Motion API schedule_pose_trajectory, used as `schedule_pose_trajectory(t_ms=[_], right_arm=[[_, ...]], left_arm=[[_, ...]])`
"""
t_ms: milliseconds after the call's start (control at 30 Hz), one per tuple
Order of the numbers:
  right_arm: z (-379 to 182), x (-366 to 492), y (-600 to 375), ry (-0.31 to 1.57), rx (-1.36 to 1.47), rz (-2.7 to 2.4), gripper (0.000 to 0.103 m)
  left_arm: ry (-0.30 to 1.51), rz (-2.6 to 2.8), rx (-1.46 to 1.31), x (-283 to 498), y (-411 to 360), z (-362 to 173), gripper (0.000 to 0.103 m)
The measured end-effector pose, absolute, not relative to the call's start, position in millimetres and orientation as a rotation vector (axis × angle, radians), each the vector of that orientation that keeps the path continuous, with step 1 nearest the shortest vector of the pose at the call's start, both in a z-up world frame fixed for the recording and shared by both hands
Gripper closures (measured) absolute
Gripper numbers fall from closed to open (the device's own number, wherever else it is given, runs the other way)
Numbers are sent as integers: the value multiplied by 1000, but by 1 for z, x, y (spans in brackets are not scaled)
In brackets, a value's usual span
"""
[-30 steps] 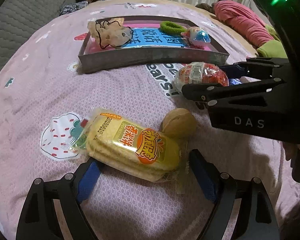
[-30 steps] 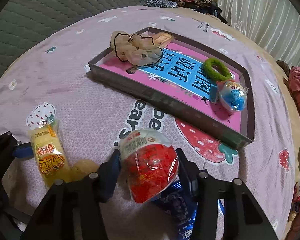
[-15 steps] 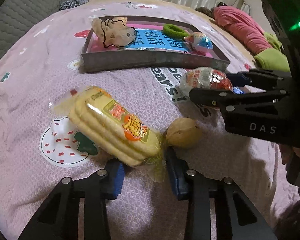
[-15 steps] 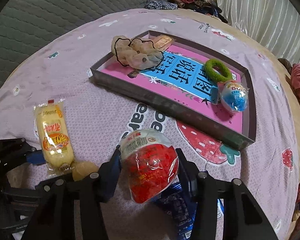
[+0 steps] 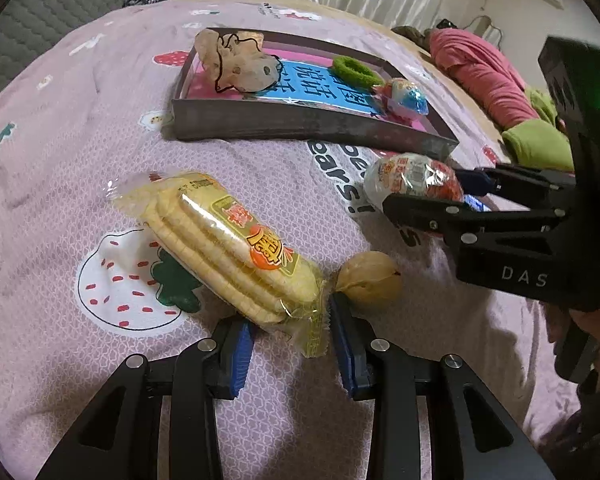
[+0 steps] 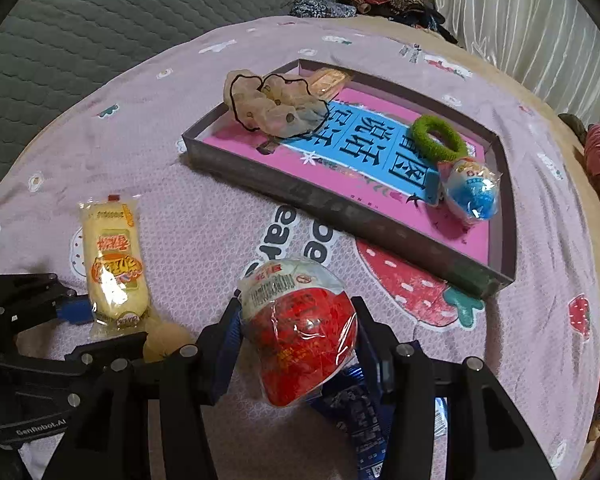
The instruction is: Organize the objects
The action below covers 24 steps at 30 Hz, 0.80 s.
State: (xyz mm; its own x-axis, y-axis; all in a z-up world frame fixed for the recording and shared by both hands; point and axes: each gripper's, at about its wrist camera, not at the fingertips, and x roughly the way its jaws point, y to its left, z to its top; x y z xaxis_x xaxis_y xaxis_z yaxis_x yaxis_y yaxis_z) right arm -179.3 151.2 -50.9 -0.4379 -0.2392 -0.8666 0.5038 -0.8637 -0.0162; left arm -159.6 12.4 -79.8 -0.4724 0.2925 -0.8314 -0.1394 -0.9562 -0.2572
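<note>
Cracker pack now lifted in left jaws, walnut beside, right jaws gripping red egg, tray ahead

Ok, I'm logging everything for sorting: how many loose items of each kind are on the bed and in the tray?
Toy eggs: 2, red egg, blue egg
Hair ties: 2, beige scrunchie, green tie
Cracker pack: 1
Walnut: 1
Blue packet: 1
Orange packet: 1
Total: 8

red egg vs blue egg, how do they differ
The red egg sits clamped between the right gripper fingers above the bedspread; the blue egg lies in the tray. The red egg has a red lower half, the blue egg a blue one. Both are plastic-wrapped with white tops.
</note>
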Motion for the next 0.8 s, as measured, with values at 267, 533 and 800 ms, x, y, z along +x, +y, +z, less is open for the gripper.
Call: schedule_pose_trajectory(t_ms=[267,533,800], right_arm=[[-52,-180,153,372,1332,-2313,51],[-53,-181,152,371,1334,-2310,51],[-54,-182,151,366,1337,-2306,51]], left_arm=[[-314,2463,-1457,-162,5,-82,67],[-402,2454,-1450,-161,-5,-83,79],[-416,2451,-1440,-161,-7,-84,82]])
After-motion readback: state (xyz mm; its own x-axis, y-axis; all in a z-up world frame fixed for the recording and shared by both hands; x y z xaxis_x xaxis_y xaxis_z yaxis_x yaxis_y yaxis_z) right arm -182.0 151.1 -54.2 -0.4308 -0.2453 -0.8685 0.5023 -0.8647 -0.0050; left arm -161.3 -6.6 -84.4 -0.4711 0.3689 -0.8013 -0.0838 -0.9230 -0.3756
